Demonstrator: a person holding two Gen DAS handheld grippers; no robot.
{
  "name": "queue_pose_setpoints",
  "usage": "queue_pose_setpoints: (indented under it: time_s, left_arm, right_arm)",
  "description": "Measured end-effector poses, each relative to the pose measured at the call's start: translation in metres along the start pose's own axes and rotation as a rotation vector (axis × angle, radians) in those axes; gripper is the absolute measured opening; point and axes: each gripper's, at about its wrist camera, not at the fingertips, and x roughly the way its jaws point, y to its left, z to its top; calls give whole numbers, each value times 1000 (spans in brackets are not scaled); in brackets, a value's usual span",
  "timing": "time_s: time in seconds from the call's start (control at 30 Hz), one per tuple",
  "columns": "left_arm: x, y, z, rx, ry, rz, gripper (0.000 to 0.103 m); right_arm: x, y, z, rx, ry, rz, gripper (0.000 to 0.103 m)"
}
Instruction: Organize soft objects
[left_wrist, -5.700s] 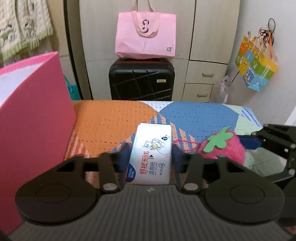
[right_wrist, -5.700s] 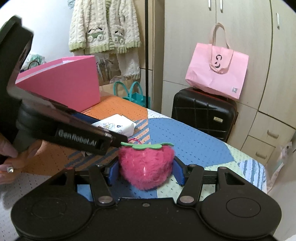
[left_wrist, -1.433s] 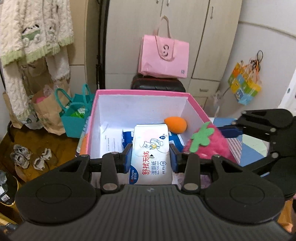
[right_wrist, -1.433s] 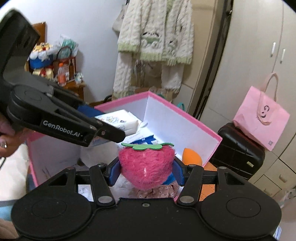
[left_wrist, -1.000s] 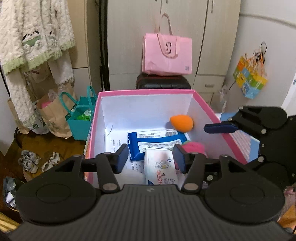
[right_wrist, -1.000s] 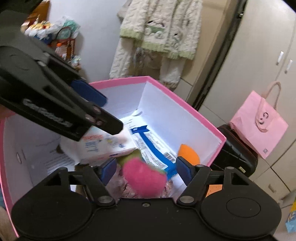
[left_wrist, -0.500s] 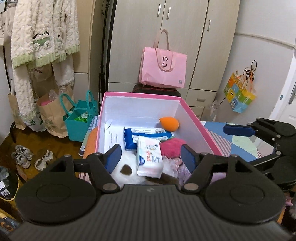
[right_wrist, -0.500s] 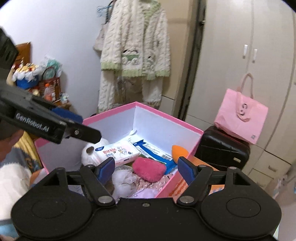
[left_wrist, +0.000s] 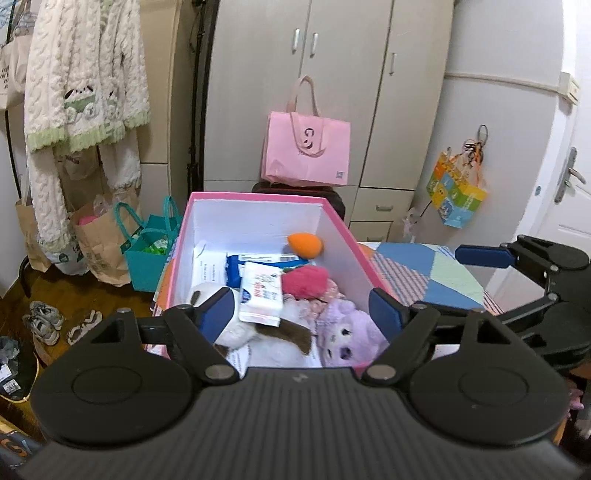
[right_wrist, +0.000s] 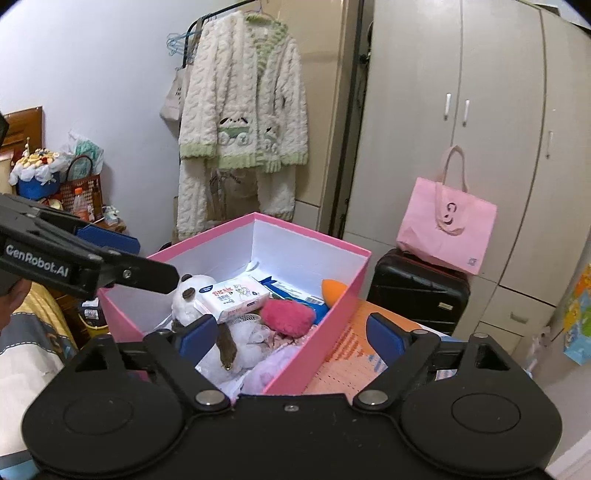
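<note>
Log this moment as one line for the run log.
left gripper: open, empty | right gripper: open, empty | wipes pack and strawberry plush: in pink box | phase: release done

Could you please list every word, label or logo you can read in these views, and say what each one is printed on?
"GenRobot.AI": on the side of the left claw, seen from the right wrist.
A curly logo mark, no readable word: pink tote bag.
Red and blue print: wet wipes pack in the pink box, too small to read.
Barcode label: blue pack, unreadable.
Print on the brown paper bag: blurred.
</note>
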Motion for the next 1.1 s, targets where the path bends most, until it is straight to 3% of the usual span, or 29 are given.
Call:
queue_pose_setpoints:
  time_s: [0.27, 0.43, 0.5, 0.7, 0.83, 1.1]
  left_arm:
    - [-19, -24, -12, 13, -42, 2, 103]
    - [-12, -33, -12, -62, 25, 171, 103]
    - [-9, -34, -11, -68, 48, 196, 103]
    - [-14, -49, -12, 28, 70, 198, 103]
    - [-23, -65, -18, 70, 20, 231, 103]
    - [-32, -78, -27, 43, -60, 234, 103]
  right_arm:
    - [-27, -14, -14, 94, -5, -98, 101]
    - [-27, -17, -17, 111, 144, -131, 101]
    - [-27, -14, -18, 70, 182, -122, 101]
    - [-49, -13, -22, 99, 105, -170, 101]
    - [-62, -20, -24, 155, 63, -179, 101]
    - [-82, -21, -34, 231, 29, -252, 101]
